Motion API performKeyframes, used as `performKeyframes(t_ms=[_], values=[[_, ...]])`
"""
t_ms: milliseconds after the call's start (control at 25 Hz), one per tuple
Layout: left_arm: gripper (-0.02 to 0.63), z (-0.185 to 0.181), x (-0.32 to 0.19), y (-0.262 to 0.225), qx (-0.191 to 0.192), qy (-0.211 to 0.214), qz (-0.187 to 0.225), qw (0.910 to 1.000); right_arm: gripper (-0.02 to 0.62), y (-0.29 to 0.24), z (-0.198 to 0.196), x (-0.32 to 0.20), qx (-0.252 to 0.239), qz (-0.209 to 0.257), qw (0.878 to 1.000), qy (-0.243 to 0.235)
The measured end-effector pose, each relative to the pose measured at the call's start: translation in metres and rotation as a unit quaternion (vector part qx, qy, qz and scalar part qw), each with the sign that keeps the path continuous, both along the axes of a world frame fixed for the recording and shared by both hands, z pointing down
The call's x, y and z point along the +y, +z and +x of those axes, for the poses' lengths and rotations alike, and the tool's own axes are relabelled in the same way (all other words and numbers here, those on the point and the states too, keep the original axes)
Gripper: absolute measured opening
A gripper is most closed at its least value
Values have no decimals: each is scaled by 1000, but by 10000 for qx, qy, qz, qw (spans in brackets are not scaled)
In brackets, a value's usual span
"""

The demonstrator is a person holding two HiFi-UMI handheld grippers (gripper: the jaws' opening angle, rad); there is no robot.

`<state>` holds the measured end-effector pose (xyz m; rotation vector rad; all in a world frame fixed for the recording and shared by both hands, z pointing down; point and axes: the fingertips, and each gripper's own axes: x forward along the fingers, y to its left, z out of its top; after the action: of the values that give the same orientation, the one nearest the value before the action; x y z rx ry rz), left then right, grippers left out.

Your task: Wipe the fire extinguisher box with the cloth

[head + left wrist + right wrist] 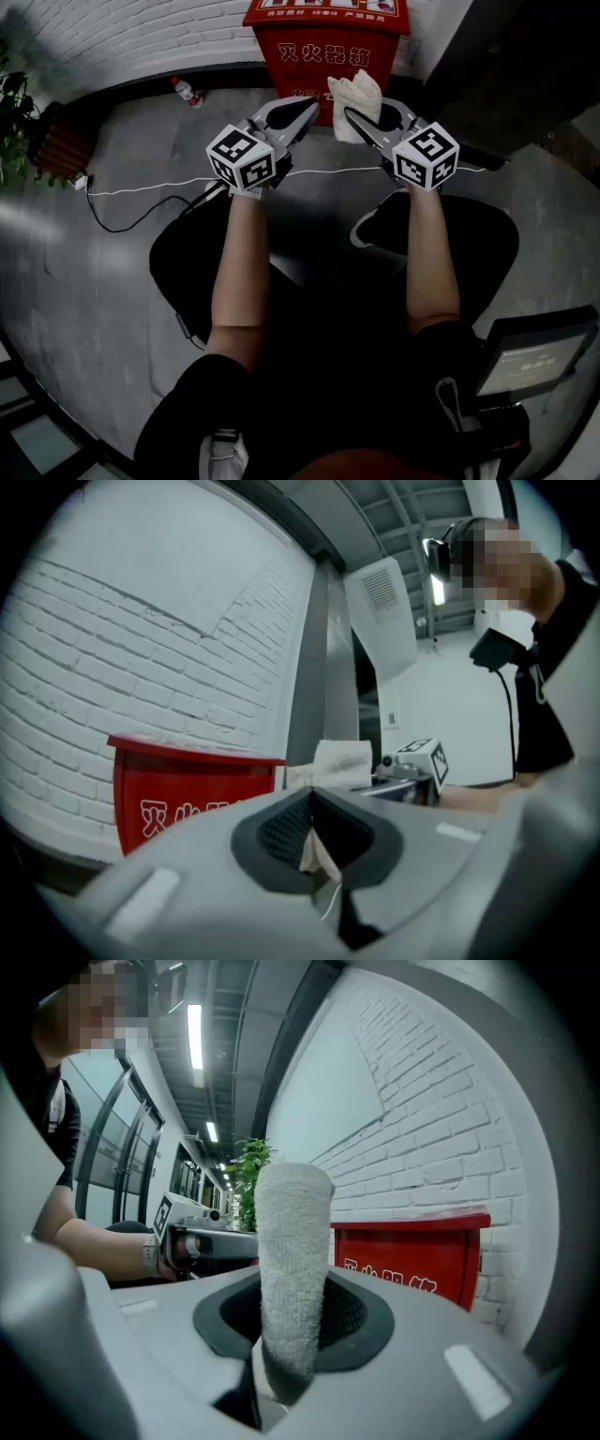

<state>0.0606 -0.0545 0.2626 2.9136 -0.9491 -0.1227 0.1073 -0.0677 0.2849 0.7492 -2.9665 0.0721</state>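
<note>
The red fire extinguisher box [323, 37] stands against the white brick wall, straight ahead of both grippers. It also shows in the left gripper view [178, 803] and the right gripper view [422, 1255]. A white cloth [356, 98] hangs in front of the box. My right gripper [361, 122] is shut on it, and the cloth [292, 1260] rises as a thick roll between the pads. My left gripper [307, 112] is level with it, just left of the cloth. Its jaws are shut on a thin pale corner of cloth [314, 850] with a loose thread.
A plastic bottle [186, 90] lies on the floor left of the box. A potted plant [19, 122] stands at the far left. A white cable [169, 185] runs across the grey floor. A dark screen device [534, 356] sits at the lower right.
</note>
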Motion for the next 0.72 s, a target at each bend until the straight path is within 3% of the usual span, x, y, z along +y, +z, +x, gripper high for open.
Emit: performKeyframes(t_ms=[400,480,600,720], values=[[0,11,-47,0,-33,296,-26,9996,107,2,8,-63,208,81,9945,1025],[0,14,-57,-2,-17,375,-39,9993,107,4,12,-78,561,297,9881,1403],[0,17,-75,-5,48,446,-38,9990,107,8,18,-102,1322,787,9686,1952],[0,17,-94,1,27,438,-53,9990,107,13,18,-118,1689,956,9572,2146]])
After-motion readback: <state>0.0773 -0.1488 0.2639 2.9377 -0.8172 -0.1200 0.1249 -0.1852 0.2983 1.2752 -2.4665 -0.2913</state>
